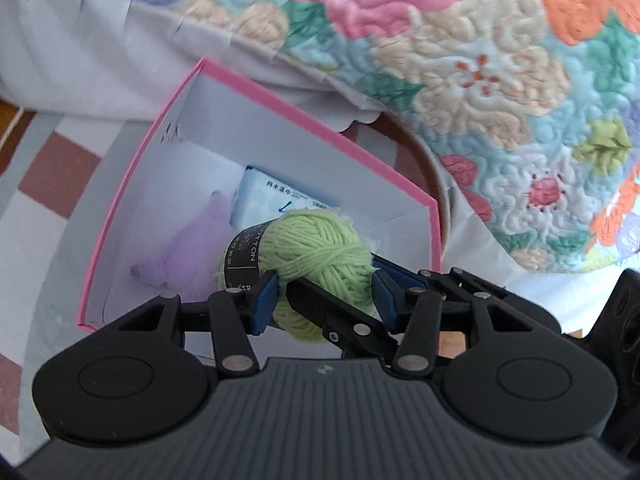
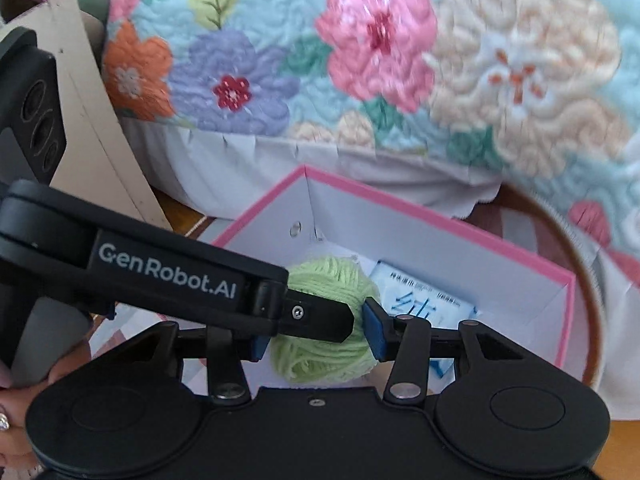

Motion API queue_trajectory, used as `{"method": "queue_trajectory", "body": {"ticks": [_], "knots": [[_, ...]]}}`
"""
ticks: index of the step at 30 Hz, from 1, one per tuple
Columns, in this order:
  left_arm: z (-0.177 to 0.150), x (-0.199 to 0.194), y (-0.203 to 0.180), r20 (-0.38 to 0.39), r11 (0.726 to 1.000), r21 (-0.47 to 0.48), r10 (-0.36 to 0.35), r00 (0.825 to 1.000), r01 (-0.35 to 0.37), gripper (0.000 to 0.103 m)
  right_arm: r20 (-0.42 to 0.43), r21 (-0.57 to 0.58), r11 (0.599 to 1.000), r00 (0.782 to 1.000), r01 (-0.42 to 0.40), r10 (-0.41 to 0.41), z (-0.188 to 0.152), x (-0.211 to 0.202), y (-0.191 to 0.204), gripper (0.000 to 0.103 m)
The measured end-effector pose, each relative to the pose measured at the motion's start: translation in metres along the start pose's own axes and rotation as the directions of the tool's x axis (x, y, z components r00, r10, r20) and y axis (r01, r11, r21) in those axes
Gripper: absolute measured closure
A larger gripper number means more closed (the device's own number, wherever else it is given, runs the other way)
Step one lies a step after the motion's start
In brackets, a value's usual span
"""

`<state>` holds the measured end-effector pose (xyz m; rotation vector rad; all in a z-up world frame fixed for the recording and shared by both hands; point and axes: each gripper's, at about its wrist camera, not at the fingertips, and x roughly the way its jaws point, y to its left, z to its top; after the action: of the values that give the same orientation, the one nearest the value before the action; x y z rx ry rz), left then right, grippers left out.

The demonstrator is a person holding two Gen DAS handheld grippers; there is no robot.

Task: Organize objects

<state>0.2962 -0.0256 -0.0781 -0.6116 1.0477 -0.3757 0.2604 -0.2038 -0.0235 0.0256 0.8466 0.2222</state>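
Over the left part of the pink box [image 1: 132,184], a purple plush toy [image 1: 188,248] lies on the white floor, with a wet-wipes pack [image 1: 276,200] just beside it toward the far wall. The green yarn ball [image 1: 320,252] hangs above the box's near side, not yet resting on anything inside. The left hand-held gripper [image 1: 324,300] is partly closed, its blue pads [image 1: 262,300] pressing the ball's banded end and its opposite side. The right hand-held gripper [image 2: 316,338] is closed to about the same width on the same ball from a crossing angle, each tool's finger lying across the other's view. Which of the two bears the weight cannot be told. To the right, a floral quilt [image 1: 500,100] hangs close to the box.

The step in hand looks like placing the yarn into the box, possibly mid-handover. The next move likely calls for one gripper to let go first, then a short lowering into the free space beside the plush toy, clear of the wipes.
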Motion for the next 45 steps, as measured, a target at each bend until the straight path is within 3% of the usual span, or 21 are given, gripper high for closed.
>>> {"method": "queue_trajectory", "body": {"ticks": [5, 11, 14, 18, 25, 29, 36, 42, 45], "knots": [[0.009, -0.004, 0.002, 0.054, 1.000, 0.013, -0.024, 0.998, 0.024, 0.053, 0.077, -0.021, 1.000, 0.997, -0.003, 0.005, 0.003, 0.001, 0.000, 0.051], [0.030, 0.003, 0.000, 0.116, 0.998, 0.057, 0.024, 0.993, -0.031, 0.054, 0.202, -0.027, 0.999, 0.979, -0.025, 0.030, 0.012, 0.015, -0.011, 0.051], [0.032, 0.025, 0.007, 0.071, 0.997, 0.049, 0.048, 0.996, -0.052, 0.056, 0.106, -0.015, 0.999, 0.994, -0.039, 0.040, 0.009, 0.041, -0.028, 0.051], [0.032, 0.046, 0.019, -0.004, 0.999, -0.024, -0.033, 0.999, 0.033, 0.057, 0.026, 0.042, 0.999, 1.000, -0.004, 0.003, 0.000, 0.056, -0.051, 0.052], [0.032, 0.045, 0.015, 0.015, 0.999, -0.025, -0.040, 0.999, 0.040, 0.053, -0.008, 0.054, 0.988, 0.990, 0.143, -0.143, 0.000, 0.048, -0.068, 0.052], [0.030, 0.047, 0.012, 0.036, 1.000, 0.008, 0.020, 0.999, -0.021, 0.053, -0.017, 0.077, 0.975, 0.978, 0.208, -0.207, -0.007, 0.048, -0.076, 0.052], [0.031, 0.062, 0.024, 0.078, 0.992, -0.022, 0.128, 0.989, -0.127, 0.050, -0.045, 0.036, 0.988, 0.988, 0.148, -0.146, -0.009, 0.049, -0.058, 0.050], [0.030, 0.084, 0.020, 0.032, 0.997, -0.004, 0.075, 0.997, -0.075, 0.053, -0.053, -0.003, 0.982, 0.980, 0.190, -0.190, -0.005, 0.057, -0.055, 0.054], [0.029, 0.091, 0.017, 0.015, 0.999, -0.010, 0.038, 0.999, -0.038, 0.054, -0.061, -0.092, 0.958, 0.959, 0.271, -0.277, -0.005, 0.057, -0.052, 0.054]]}}
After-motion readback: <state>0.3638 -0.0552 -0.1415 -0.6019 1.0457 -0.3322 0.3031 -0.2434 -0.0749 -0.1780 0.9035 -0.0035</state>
